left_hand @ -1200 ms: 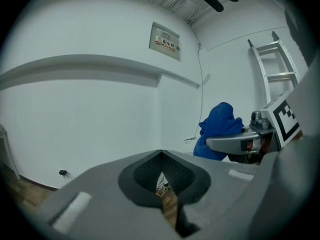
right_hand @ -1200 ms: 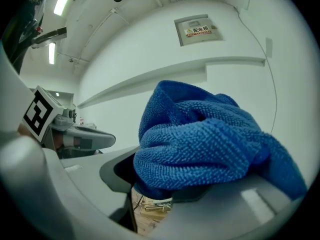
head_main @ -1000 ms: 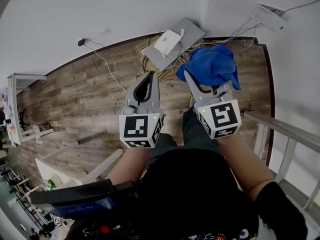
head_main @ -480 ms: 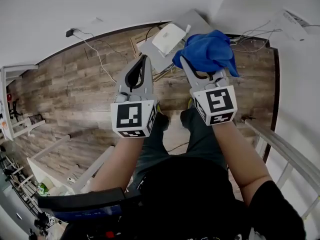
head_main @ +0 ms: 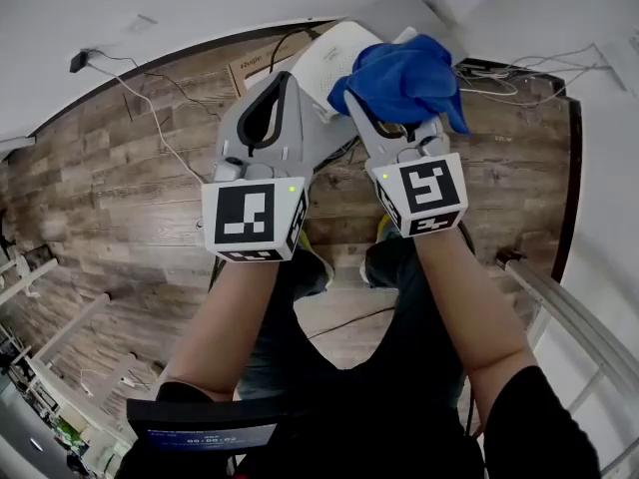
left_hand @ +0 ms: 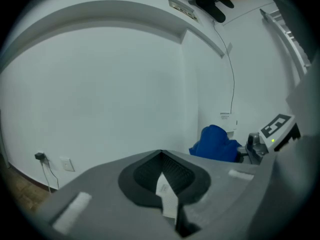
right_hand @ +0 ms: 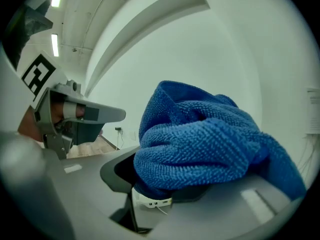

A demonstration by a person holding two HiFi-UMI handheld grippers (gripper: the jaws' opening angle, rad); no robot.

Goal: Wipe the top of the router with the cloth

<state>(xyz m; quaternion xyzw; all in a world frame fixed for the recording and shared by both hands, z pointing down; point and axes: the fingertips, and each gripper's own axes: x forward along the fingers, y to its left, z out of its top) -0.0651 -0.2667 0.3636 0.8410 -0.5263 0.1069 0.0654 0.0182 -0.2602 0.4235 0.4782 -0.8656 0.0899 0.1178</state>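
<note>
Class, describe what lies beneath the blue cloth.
The white router shows partly beneath the blue cloth, which the right gripper holds; the cloth covers the rest of the router's top.

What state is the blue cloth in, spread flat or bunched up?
Bunched up. The blue cloth is a crumpled wad of rounded folds, pinched in the right tongs; no part of it lies flat.

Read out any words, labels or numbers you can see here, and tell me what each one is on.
"Ruijie", or close to it; the print is small and soft: on the brown box on the floor by the wall.
Wall sticker: print too small to read.
Ceiling-beam label: blurred, unreadable.
Marker cubes: square patterns only, no words.
</note>
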